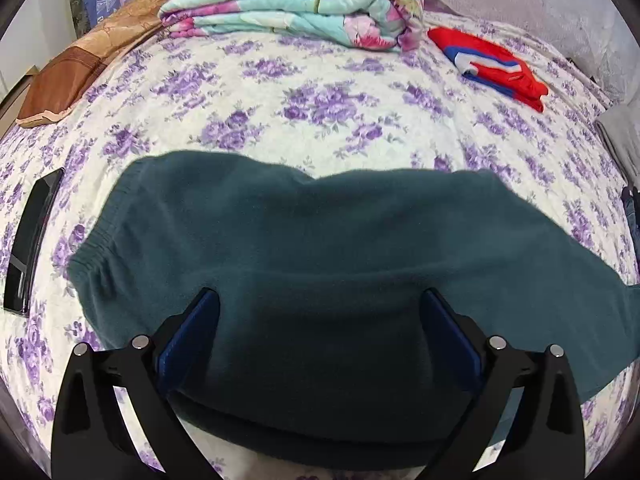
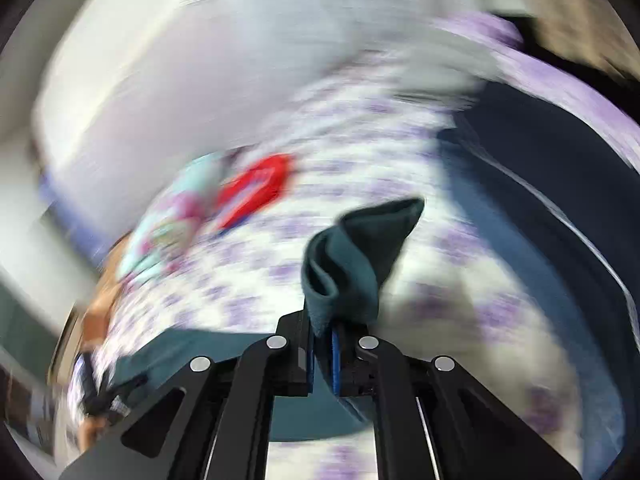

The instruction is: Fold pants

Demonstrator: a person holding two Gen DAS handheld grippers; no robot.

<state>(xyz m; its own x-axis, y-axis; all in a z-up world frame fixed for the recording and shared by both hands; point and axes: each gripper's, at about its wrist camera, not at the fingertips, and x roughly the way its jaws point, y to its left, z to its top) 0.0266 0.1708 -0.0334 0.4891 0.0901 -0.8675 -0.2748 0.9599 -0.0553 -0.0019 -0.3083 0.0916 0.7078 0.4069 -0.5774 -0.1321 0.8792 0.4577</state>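
- Teal fleece pants (image 1: 320, 264) lie spread across the flower-print bedsheet (image 1: 320, 92), waistband at the left of the left wrist view, the legs running off to the right.
- Right gripper (image 2: 322, 356) has its jaws clamped tight on a bunched end of the same teal cloth; that end stands up in a curl above the fingertips, and everything behind it is smeared with motion blur.
- Left gripper (image 1: 320, 300) hovers with its jaws spread as wide as they go, straddling the near edge of the pants; the blue pads press on nothing.
- Judgement: the fold looks barely begun, one end lifted and the rest flat. To do it well, the lifted end should travel over to meet the waistband with edges lined up, while the open gripper pins or pinches the near edge so the fleece does not drag.
- Risk: thick fleece may slip or bunch out of a pinch on so small a tuft.
- Around: a red-and-blue folded garment (image 1: 492, 68) lies well apart at the far right, a folded floral quilt (image 1: 296, 4) sits at the head of the bed, a brown pillow (image 1: 80, 64) at the far left.
- A black flat object (image 1: 30, 240) lies near the waistband; it could get in the way if the cloth swings wide.
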